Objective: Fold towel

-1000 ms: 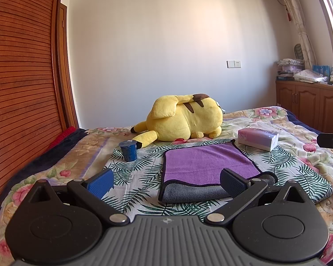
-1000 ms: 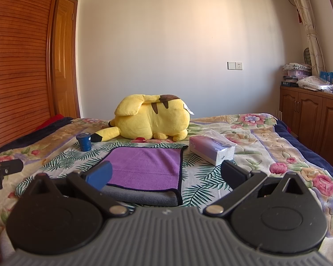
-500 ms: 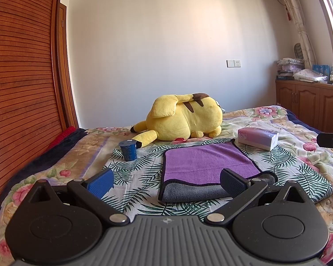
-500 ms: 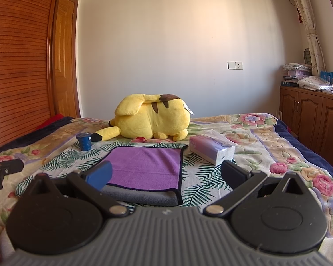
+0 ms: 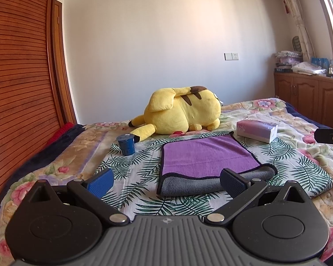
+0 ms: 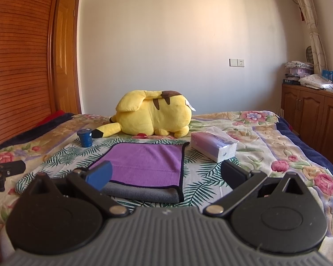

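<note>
A purple towel with a grey underside [image 5: 204, 155] lies folded flat on the palm-leaf cloth on the bed; it also shows in the right wrist view [image 6: 144, 164]. Its grey folded edge faces me. My left gripper [image 5: 166, 180] is open and empty, just short of the towel's near left part. My right gripper [image 6: 166, 174] is open and empty, in front of the towel's near right corner. Neither touches the towel. The tip of the right gripper shows at the right edge of the left wrist view [image 5: 329, 135]; the left gripper shows at the left edge of the right wrist view [image 6: 4, 173].
A yellow plush toy [image 5: 182, 115] lies behind the towel. A blue cup [image 5: 126, 144] stands to the towel's left. A tissue pack [image 5: 257, 130] lies to its right. A wooden wardrobe [image 5: 17, 88] lines the left; wooden cabinets [image 6: 317, 115] stand at the right.
</note>
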